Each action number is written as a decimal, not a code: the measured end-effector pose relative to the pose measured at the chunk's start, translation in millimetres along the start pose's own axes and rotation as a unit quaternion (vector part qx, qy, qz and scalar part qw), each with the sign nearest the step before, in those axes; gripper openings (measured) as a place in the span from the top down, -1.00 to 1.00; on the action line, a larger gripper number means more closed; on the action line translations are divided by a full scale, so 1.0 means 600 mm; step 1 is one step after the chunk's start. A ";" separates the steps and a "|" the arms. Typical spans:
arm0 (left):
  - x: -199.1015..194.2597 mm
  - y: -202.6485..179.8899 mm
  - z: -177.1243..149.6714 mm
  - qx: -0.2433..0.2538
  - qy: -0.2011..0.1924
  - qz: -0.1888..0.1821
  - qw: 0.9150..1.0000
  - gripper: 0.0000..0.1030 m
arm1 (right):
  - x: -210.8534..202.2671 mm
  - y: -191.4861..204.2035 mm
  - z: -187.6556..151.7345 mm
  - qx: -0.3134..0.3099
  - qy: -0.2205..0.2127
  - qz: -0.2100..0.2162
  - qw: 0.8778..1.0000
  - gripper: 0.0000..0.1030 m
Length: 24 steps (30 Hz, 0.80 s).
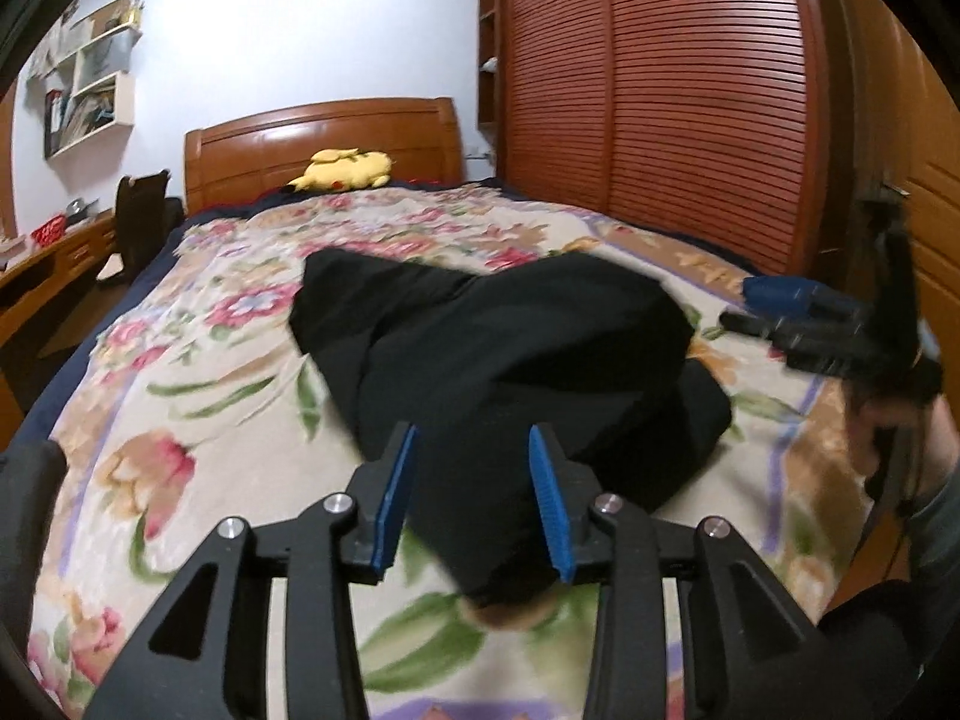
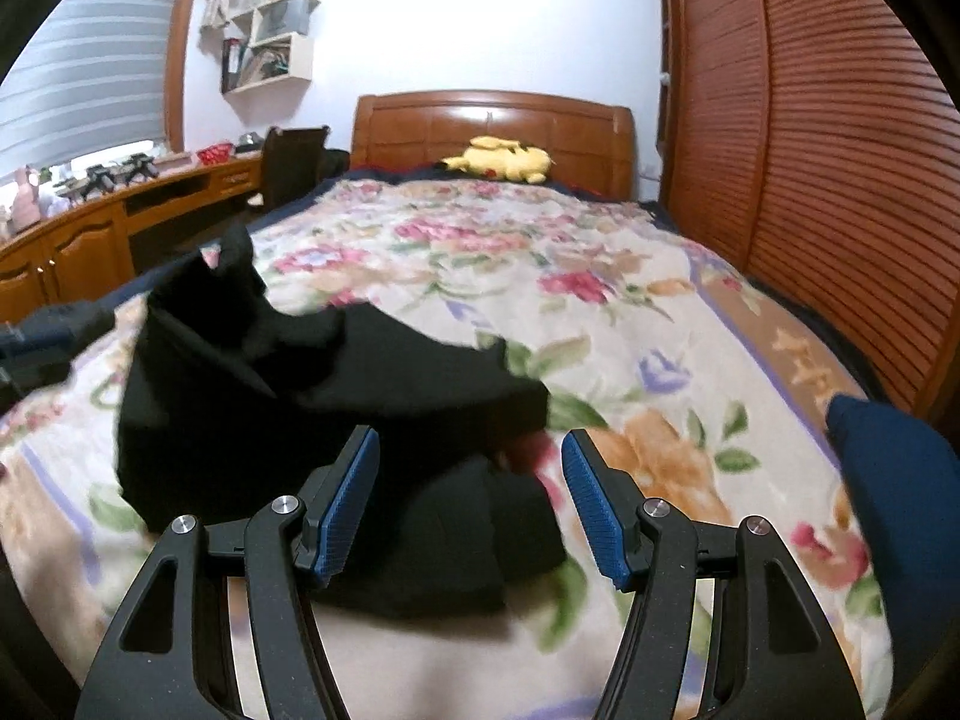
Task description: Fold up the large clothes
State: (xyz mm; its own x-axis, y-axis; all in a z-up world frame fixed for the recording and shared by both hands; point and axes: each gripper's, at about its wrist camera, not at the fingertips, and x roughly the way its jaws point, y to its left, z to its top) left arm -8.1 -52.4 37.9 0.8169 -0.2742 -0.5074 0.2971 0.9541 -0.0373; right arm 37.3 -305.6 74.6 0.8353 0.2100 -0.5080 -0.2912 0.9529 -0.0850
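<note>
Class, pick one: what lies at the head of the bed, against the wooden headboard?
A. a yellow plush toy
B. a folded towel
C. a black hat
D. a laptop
A: a yellow plush toy lies by the headboard, beyond the black garment on the floral blanket.

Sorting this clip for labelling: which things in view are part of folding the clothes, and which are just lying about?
Part of the job:
- black garment, crumpled on the floral blanket
- left tongs, open
- right tongs, open

Just lying about:
- yellow plush toy by the headboard
- wall shelves
- desk
- wardrobe doors
</note>
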 end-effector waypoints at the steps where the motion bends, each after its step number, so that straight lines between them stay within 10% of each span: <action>1: 0.003 0.010 -0.007 -0.005 0.002 0.000 1.000 0.28 | 0.001 0.009 0.012 -0.008 -0.002 0.002 1.000 -0.26; 14: 0.015 0.130 -0.062 -0.055 0.010 0.019 0.998 0.25 | 0.075 0.179 0.158 -0.090 0.010 0.070 0.993 -0.26; 24: 0.005 0.166 -0.083 -0.057 0.016 0.043 0.997 0.23 | 0.187 0.249 0.139 -0.127 0.103 0.077 0.984 -0.26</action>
State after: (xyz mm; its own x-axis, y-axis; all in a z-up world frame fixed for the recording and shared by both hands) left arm -0.4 47.9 -10.2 0.8202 -0.1884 -0.5402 0.1665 0.9820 -0.0897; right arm 126.4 -121.3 76.1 0.6675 0.2745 -0.6922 -0.5360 0.8224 -0.1907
